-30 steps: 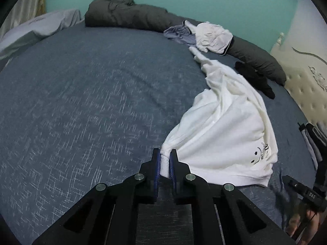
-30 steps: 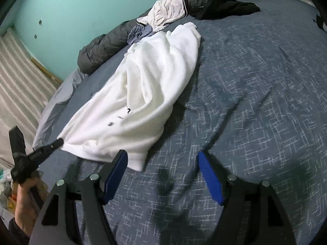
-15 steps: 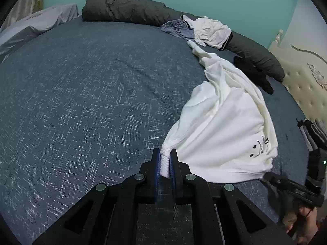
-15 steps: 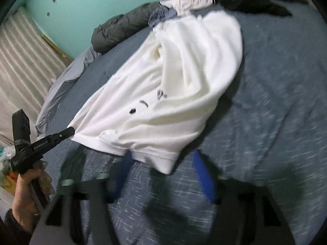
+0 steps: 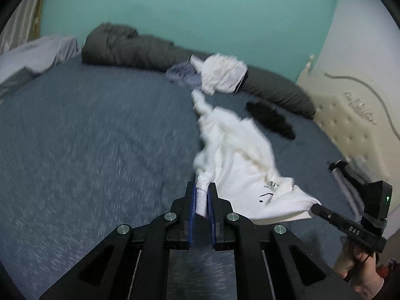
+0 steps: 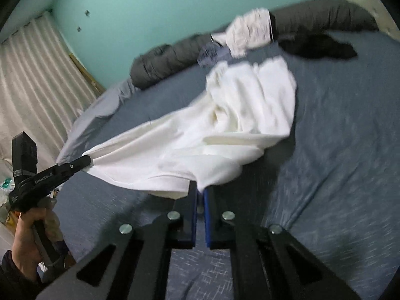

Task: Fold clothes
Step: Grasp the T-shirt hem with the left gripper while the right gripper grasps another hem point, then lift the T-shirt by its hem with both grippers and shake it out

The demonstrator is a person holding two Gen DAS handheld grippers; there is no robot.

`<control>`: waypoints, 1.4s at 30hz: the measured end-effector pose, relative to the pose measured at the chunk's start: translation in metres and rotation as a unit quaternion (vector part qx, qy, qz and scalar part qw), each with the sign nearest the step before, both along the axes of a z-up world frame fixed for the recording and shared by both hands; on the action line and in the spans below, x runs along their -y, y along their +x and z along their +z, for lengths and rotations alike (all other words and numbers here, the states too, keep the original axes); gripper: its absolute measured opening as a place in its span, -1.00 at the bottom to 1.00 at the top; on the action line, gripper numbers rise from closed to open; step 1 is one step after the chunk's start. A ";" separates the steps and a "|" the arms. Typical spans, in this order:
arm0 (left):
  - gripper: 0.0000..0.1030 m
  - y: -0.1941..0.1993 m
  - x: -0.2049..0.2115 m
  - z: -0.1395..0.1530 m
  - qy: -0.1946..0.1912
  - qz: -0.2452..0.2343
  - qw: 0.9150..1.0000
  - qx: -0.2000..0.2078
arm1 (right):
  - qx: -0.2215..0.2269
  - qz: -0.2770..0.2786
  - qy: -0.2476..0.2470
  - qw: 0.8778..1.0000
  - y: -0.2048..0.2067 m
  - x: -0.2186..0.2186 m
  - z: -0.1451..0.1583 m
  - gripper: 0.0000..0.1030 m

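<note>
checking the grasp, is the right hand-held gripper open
No, the right hand-held gripper is shut on a corner of the white shirt.

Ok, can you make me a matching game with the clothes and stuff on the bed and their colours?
Things:
1. shirt
2. bed sheet
3. long pillow
4. wall

Colours:
A. dark grey
B. teal
C. white
D. blue

Pairs: 1-C, 2-D, 3-A, 4-B
</note>
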State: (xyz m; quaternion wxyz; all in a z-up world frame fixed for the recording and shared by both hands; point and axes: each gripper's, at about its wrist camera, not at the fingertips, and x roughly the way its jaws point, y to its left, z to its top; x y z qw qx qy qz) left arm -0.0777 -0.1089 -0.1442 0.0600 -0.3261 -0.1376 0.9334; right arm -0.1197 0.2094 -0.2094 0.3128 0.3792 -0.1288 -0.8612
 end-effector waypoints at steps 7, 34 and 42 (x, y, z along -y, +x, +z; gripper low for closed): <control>-0.82 0.025 -0.023 0.112 -0.016 -0.018 0.997 -0.071 | -0.094 0.004 0.005 0.996 0.016 -0.016 0.130 -0.92; -0.82 0.102 -0.045 0.395 -0.059 -0.047 0.973 -0.219 | -0.227 -0.023 -0.058 0.972 0.071 -0.058 0.417 -0.93; -0.83 0.122 -0.045 0.418 -0.070 -0.042 0.970 -0.229 | -0.242 -0.023 -0.089 0.966 0.090 -0.048 0.439 -0.93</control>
